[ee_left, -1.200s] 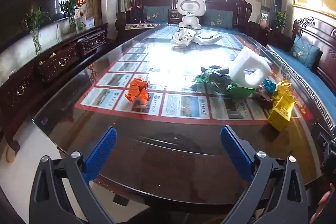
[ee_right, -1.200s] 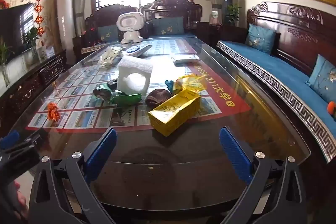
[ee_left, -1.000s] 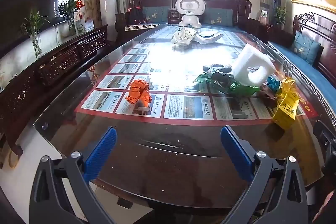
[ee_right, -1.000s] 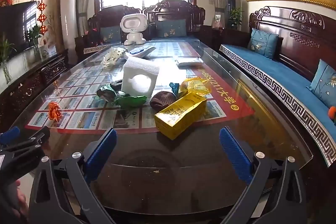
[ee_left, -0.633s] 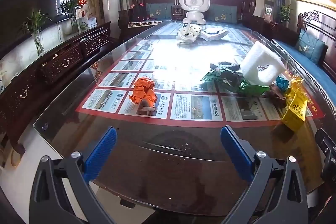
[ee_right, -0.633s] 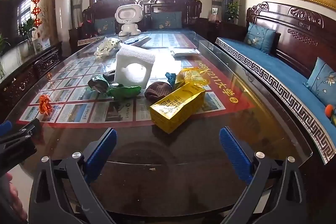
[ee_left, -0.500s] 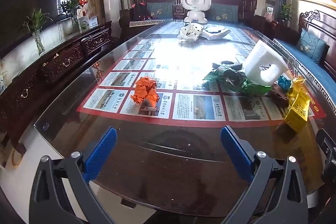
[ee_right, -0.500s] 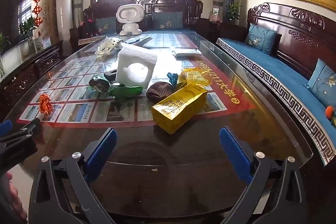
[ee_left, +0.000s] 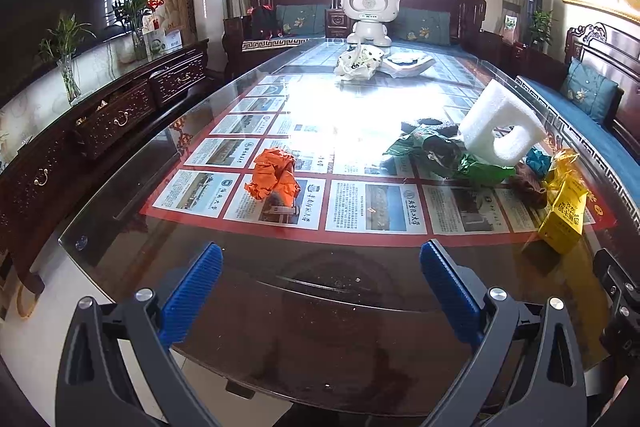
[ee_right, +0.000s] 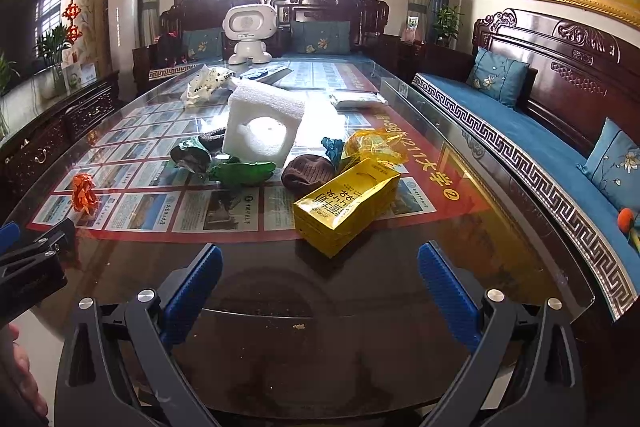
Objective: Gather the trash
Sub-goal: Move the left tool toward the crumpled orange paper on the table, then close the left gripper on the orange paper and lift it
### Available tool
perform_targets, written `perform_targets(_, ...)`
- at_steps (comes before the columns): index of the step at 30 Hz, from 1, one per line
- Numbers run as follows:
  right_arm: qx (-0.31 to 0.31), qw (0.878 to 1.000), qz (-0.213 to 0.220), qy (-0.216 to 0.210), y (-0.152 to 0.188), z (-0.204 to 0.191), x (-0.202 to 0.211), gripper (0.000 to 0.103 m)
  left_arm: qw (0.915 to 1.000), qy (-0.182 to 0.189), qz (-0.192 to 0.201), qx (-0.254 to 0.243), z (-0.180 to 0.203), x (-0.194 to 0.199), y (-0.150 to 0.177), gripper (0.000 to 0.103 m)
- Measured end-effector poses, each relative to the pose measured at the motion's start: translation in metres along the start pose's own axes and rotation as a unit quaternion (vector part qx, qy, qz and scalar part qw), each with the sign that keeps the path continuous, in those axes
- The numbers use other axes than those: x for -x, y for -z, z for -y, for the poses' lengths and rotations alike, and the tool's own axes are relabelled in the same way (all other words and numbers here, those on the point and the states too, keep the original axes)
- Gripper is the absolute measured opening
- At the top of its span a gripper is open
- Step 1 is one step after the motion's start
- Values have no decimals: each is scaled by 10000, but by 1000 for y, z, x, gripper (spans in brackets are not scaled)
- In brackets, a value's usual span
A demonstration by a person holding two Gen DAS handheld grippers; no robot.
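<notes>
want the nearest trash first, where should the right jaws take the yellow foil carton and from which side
Grip the flat yellow foil carton across its narrow width near the end facing the right gripper, coming straight in from the table's near edge. It lies flat and slanted, that end closest and clear; the brown knit lump crowds its far side.

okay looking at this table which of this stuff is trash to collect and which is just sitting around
Trash to collect:
crumpled orange paper
yellow foil packet
white foam block
crumpled green wrapper
crinkled yellow cellophane

Just sitting around:
white toy robot
blue embroidered cushion
glass table top
</notes>
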State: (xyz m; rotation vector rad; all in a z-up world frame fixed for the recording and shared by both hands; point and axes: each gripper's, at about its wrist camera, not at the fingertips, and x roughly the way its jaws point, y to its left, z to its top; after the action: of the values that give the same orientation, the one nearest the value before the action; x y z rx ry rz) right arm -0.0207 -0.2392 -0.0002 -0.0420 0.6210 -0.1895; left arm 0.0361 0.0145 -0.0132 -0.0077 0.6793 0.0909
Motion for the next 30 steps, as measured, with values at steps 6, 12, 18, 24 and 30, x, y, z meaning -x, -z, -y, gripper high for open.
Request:
perform_targets(6, 26, 10000, 0, 27, 0, -1, -2, 95, 9997, 32, -28, 232, -11, -3, -2, 99)
perform_targets(12, 61, 10000, -30, 0, 0, -3, -4, 95, 9997, 58, -7, 258, -13, -4, -7, 99)
perform_targets(18, 55, 10000, -40, -28, -2, -3, -6, 95, 9997, 56, 19, 229, -12, -5, -10, 99)
perform_targets(24, 57, 10000, -49, -52, -3, -4, -9, 95, 9997, 43, 18, 224, -12, -7, -13, 99)
perform_targets(30, 65, 9999, -95, -57, -4, -5, -13, 95, 9997, 48, 3, 223, -13, -11, -14, 99)
